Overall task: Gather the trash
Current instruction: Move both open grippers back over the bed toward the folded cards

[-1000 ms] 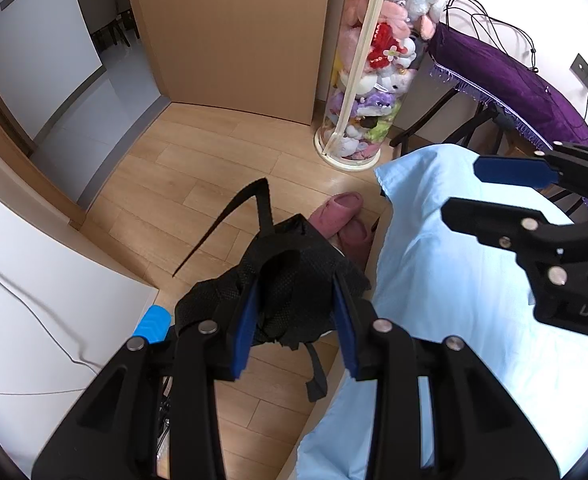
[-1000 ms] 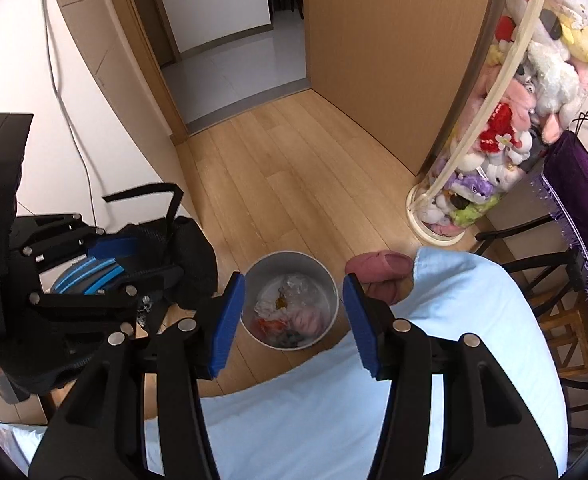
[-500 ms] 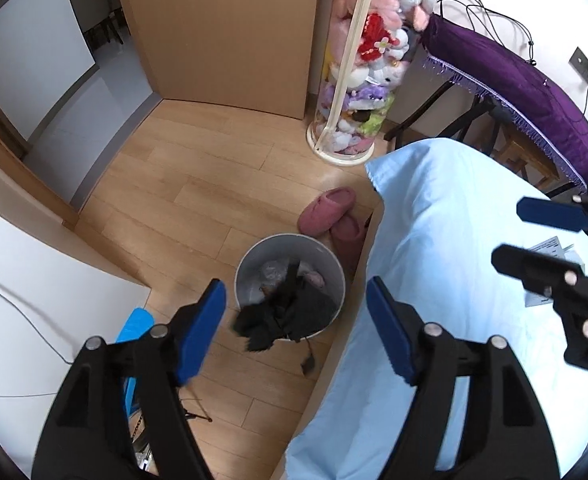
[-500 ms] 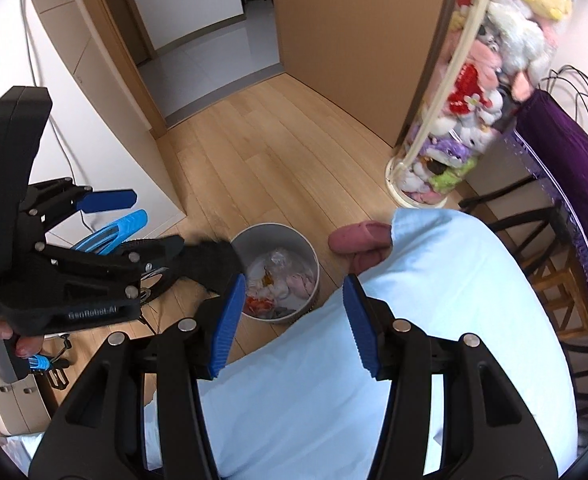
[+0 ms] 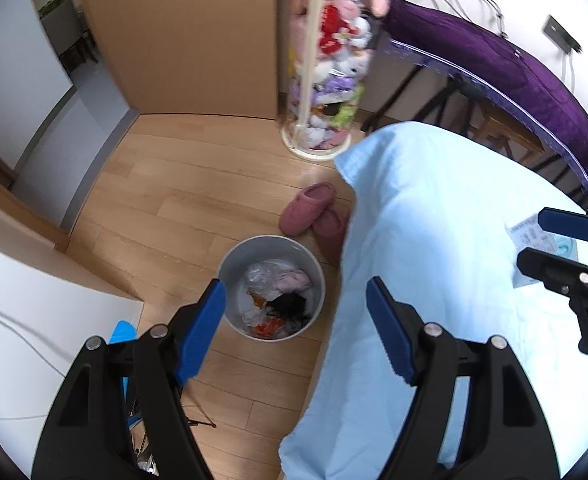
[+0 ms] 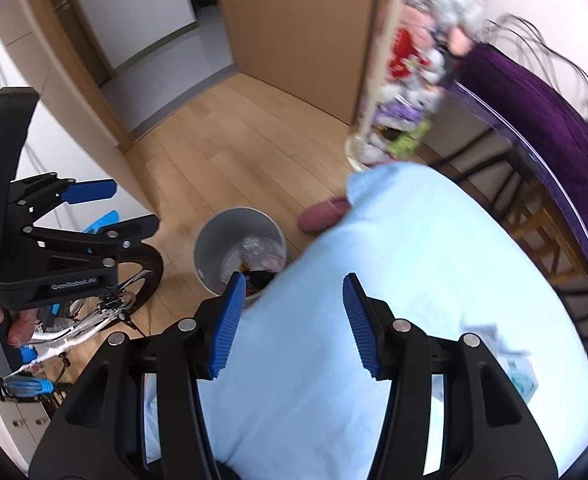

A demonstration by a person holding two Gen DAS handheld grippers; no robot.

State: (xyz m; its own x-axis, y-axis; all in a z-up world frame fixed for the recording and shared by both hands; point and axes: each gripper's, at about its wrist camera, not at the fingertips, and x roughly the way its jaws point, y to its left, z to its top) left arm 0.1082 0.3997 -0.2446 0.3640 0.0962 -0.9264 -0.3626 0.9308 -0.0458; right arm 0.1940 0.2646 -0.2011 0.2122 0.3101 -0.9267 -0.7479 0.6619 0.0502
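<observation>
- Left gripper [image 5: 296,300]: jaws spread wide, nothing between them, touching nothing; it hangs above the bin [image 5: 272,286].
- Bin stands on the wood floor just beside the blue sheet [image 5: 434,240]; inside it lie a black cloth [image 5: 288,305], crumpled plastic and pink scraps.
- Right gripper [image 6: 290,294]: jaws wide, empty, over the sheet beside the bin.
- Paper scrap [image 5: 532,240] lies on the sheet, well apart from the bin.

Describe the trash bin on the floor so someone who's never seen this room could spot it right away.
Start at the bed with the light blue sheet; on the wood floor beside its edge stands a round grey bin. It is open-topped and holds crumpled plastic and a black cloth, unlike the pink slippers next to it.
</observation>
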